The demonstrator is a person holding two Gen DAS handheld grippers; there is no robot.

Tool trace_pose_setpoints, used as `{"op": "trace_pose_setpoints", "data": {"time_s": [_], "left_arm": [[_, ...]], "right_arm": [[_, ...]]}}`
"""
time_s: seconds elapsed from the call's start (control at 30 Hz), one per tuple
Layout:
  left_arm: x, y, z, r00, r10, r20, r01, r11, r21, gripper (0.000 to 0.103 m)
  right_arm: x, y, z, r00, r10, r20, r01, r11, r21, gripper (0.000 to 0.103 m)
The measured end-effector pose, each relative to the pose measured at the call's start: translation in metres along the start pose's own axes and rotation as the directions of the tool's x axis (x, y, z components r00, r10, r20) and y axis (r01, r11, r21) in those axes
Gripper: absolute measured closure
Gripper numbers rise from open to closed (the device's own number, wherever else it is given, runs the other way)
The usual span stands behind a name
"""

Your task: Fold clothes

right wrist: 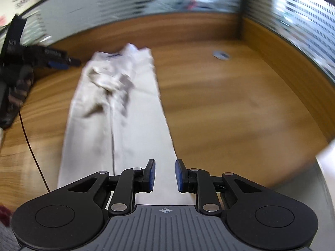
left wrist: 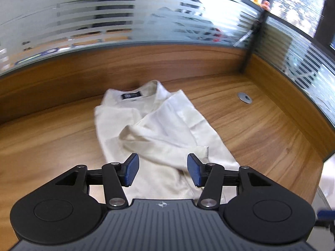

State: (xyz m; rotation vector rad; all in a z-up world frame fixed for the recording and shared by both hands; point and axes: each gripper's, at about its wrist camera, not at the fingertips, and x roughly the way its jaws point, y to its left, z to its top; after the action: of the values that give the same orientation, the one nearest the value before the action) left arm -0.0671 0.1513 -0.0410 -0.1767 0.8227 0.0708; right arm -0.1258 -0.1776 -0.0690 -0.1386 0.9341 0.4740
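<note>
The white shirt [right wrist: 117, 113] lies lengthwise, collar toward the frosted glass wall [left wrist: 88, 16], on a wooden desk [left wrist: 261, 129]; both the left gripper [left wrist: 162, 170] and right gripper [right wrist: 165, 176] are apart, holding nothing.

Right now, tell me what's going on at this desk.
A person holding a gripper in each hand is folding a white shirt on a wooden desk. The shirt lies lengthwise, collar at the far end, its sides and a sleeve already folded in over the middle. Both the left gripper and the right gripper are open above the near end of the shirt, holding nothing. The lengthwise fold to shorten it is not yet done.
</note>
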Motion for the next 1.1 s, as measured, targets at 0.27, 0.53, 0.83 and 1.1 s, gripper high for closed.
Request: {"op": "trace_pose_setpoints", "data": {"time_s": [0.27, 0.53, 0.83, 1.1], "left_arm": [[-0.042, -0.018, -0.044, 0.991, 0.136, 0.016, -0.133, 0.983, -0.123, 0.032], [-0.073, -0.042, -0.09, 0.977, 0.215, 0.003, -0.208, 0.949, -0.237, 0.018], [-0.083, -0.062, -0.119, 0.971, 0.24, -0.01, -0.233, 0.932, -0.277, 0.013], [-0.084, -0.069, -0.133, 0.965, 0.262, -0.018, -0.255, 0.92, -0.298, 0.011]], "right_arm": [[0.054, 0.006, 0.107, 0.973, 0.228, -0.036, -0.229, 0.927, -0.298, 0.077], [0.127, 0.047, 0.186, 0.92, 0.375, -0.115, -0.387, 0.819, -0.423, 0.074], [0.213, 0.116, 0.222, 0.901, 0.401, -0.165, -0.427, 0.754, -0.499, 0.064], [0.258, 0.169, 0.225, 0.898, 0.389, -0.206, -0.43, 0.675, -0.6, 0.07]]}}
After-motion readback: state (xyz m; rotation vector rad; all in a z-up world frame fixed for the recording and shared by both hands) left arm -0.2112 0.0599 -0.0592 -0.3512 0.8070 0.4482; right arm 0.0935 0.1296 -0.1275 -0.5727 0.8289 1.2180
